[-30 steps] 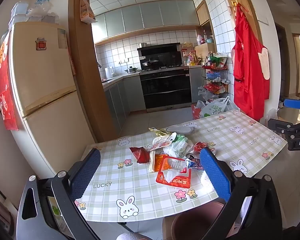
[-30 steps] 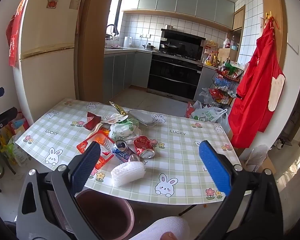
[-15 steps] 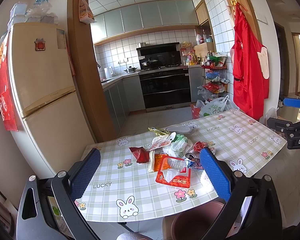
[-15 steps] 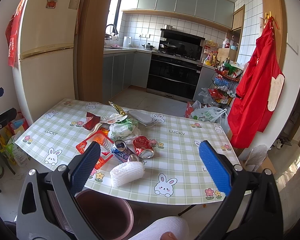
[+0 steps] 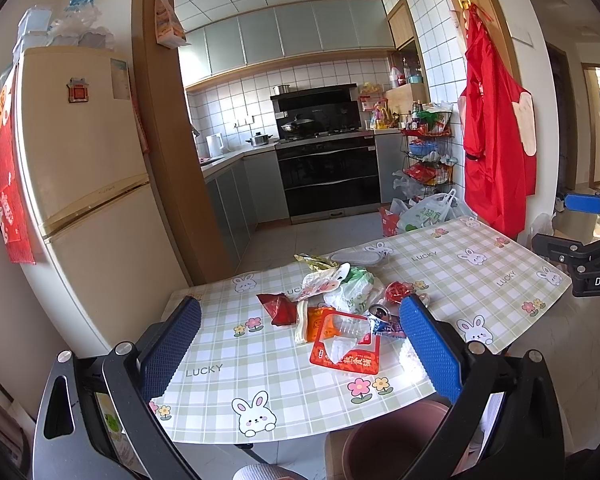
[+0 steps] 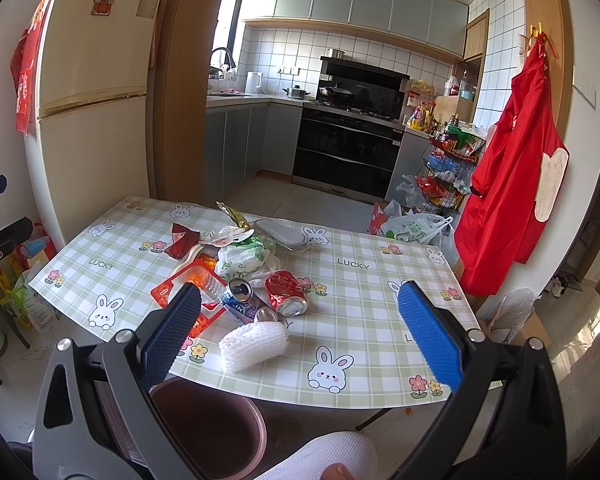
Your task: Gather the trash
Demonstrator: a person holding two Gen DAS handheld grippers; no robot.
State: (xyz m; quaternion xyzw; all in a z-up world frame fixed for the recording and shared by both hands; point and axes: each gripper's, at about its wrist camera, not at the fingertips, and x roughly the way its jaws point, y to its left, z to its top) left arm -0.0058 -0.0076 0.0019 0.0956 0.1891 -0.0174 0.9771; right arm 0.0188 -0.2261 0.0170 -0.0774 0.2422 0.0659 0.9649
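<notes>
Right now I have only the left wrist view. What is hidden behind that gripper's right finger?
Observer: A white foam net lies there, near the front edge of the table.
Operator: Are the cans upright?
Observer: No. The red can and the blue can both lie on their sides, and the red one is crushed.
Operator: Is the right gripper holding anything?
Observer: No. The right gripper is open and empty.
</notes>
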